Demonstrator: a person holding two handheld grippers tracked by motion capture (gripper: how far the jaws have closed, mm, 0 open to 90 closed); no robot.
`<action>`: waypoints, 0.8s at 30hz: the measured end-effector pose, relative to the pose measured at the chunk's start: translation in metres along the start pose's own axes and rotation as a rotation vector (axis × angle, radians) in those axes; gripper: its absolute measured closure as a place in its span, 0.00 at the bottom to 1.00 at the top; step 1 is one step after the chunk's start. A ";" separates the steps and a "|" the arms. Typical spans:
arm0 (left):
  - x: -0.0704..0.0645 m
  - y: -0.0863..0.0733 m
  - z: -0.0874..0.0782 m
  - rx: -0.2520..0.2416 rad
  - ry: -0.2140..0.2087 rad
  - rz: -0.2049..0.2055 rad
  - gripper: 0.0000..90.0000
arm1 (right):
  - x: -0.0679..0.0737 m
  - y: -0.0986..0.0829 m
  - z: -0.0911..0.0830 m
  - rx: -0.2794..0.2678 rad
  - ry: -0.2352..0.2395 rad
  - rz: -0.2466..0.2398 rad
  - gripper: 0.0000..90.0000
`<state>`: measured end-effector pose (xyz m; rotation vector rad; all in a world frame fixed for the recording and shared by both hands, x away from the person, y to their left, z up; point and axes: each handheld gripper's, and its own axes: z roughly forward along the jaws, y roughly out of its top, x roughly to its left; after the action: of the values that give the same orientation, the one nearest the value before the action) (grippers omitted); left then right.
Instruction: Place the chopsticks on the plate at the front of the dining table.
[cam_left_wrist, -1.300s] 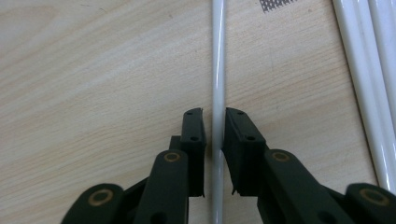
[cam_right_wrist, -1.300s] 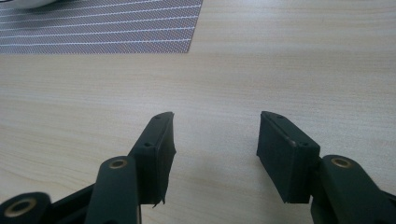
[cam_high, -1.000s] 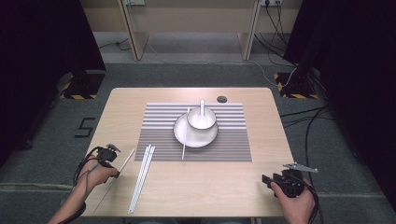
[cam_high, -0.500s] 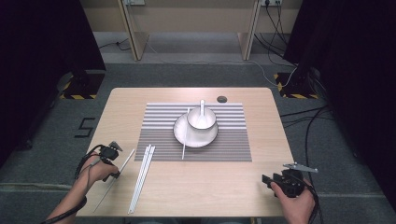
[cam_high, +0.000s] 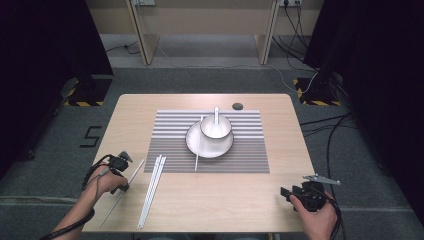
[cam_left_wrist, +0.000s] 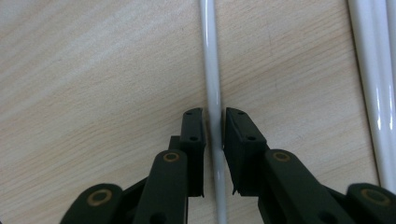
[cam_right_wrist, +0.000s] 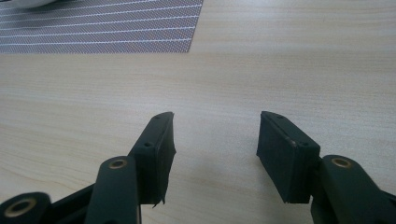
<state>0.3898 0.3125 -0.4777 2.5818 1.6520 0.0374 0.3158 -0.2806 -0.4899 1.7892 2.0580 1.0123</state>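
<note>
White chopstick (cam_left_wrist: 211, 70) now sits clamped between left tool (cam_left_wrist: 215, 114) jaws

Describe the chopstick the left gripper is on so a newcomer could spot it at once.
Start at the striped placemat in the middle of the wooden table and go off its near-left corner, where white chopsticks lie on bare wood. The single chopstick is the leftmost, lying alone between the left gripper jaws, unlike the pair of chopsticks lying together beside it.

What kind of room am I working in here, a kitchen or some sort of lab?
Most likely a lab or recording bay, not a kitchen: a table staged with a striped placemat, black curtains either side, cables across grey carpet. The left tongs straddle a white chopstick.
</note>
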 end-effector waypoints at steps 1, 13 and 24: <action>0.000 0.000 0.000 0.001 -0.001 0.002 0.86 | 0.000 0.000 0.000 -0.001 0.001 0.001 0.51; -0.005 0.002 0.000 0.014 0.023 -0.006 0.89 | 0.002 0.000 0.001 0.002 0.000 -0.002 0.51; -0.004 0.005 0.001 0.030 0.013 -0.035 0.93 | 0.001 0.000 0.000 0.000 0.000 -0.006 0.51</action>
<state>0.3926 0.3070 -0.4779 2.5793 1.7144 0.0269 0.3154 -0.2799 -0.4893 1.7815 2.0622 1.0104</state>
